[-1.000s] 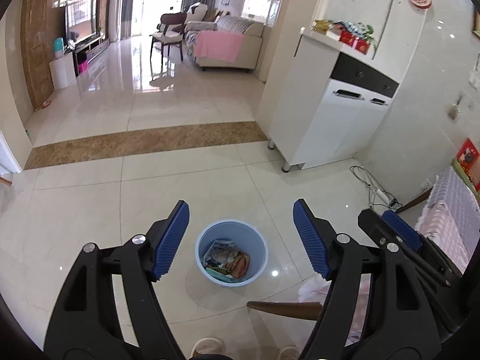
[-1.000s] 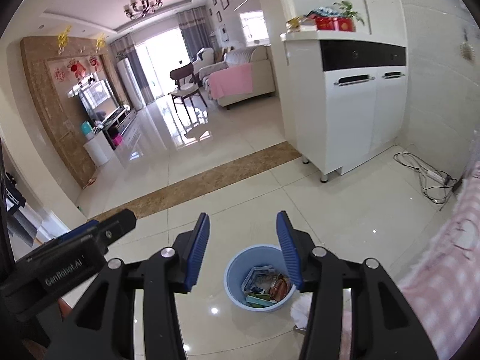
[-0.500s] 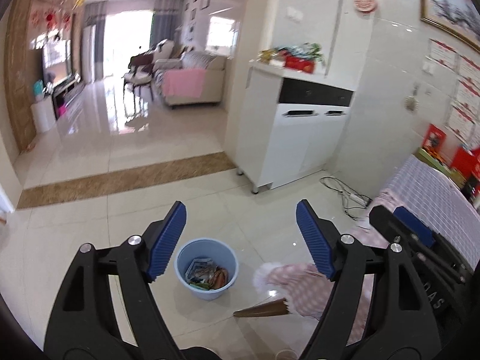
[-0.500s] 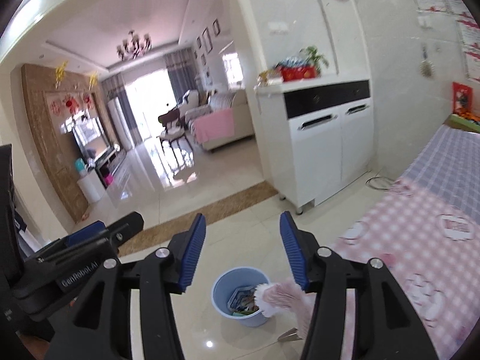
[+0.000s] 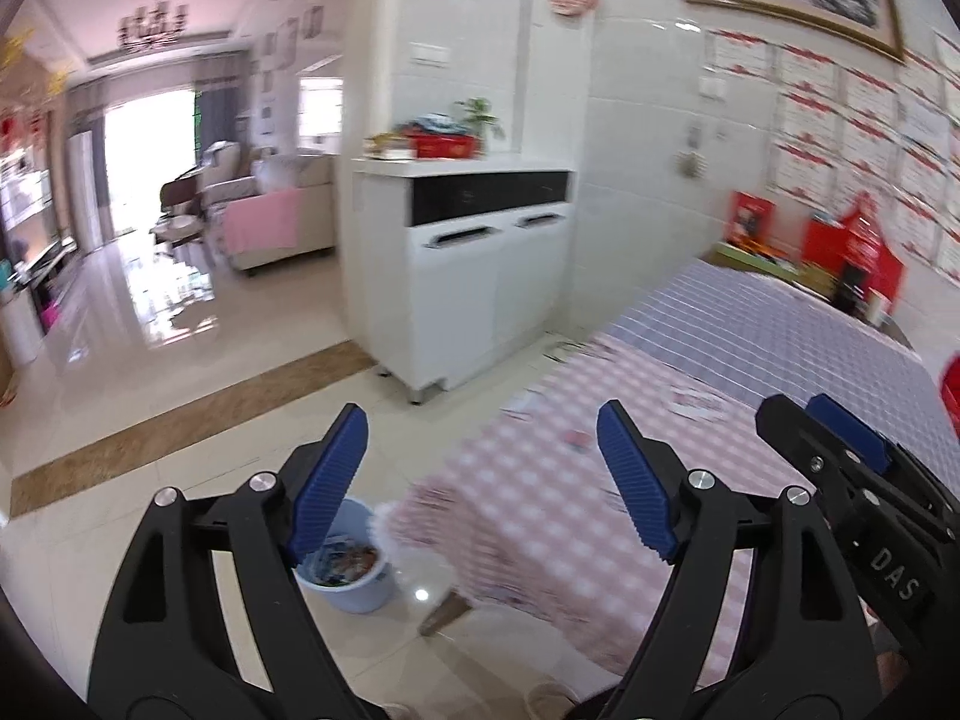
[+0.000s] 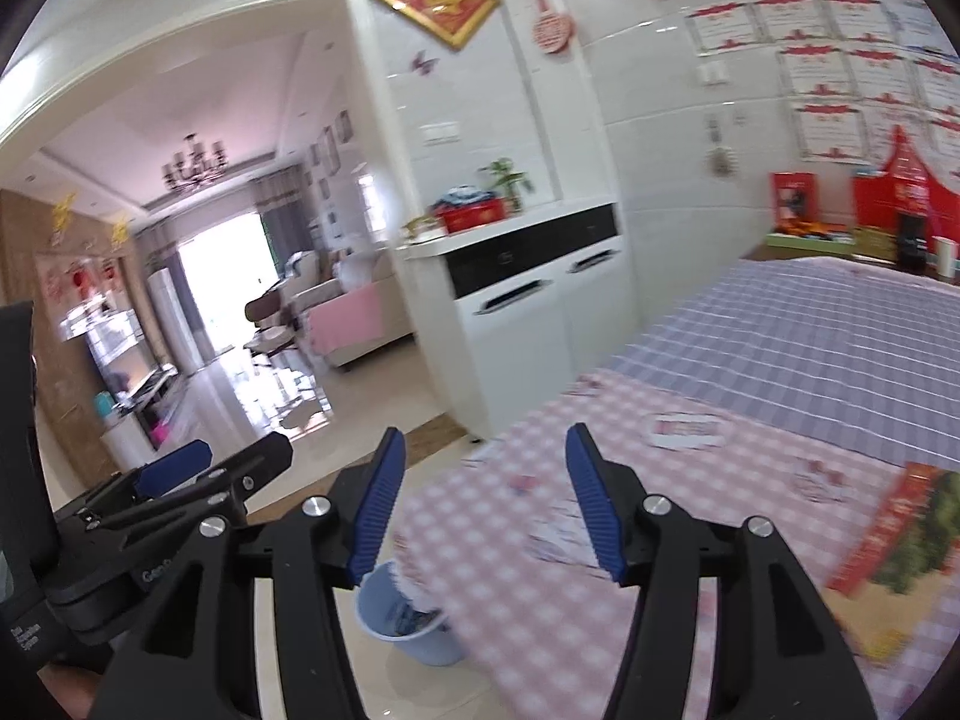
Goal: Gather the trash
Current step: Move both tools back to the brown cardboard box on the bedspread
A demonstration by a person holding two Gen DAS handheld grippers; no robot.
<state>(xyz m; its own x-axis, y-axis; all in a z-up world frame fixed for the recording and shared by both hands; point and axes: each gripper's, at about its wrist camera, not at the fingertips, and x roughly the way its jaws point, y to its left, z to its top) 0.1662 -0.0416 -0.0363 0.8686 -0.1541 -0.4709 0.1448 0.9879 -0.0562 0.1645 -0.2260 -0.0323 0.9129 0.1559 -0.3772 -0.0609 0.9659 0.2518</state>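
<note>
Both my wrist cameras look forward and slightly down along my tongs; each shares the blue bin (image 5: 351,576) (image 6: 408,618), white cabinet (image 5: 474,276) (image 6: 540,324) and checked surface (image 5: 690,420) (image 6: 750,396) ahead.

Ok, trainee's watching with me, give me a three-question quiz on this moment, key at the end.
1. True or false: the left gripper holds a piece of trash.
2. Where does the blue bin stand: A) on the table, B) on the floor beside the table's corner, C) on the white cabinet?
3. What pattern covers the table?

Key: 1. False; both it and the right gripper are open and empty, jaws just opening. 2. B. 3. Checks, pink near, purple farther.
</note>
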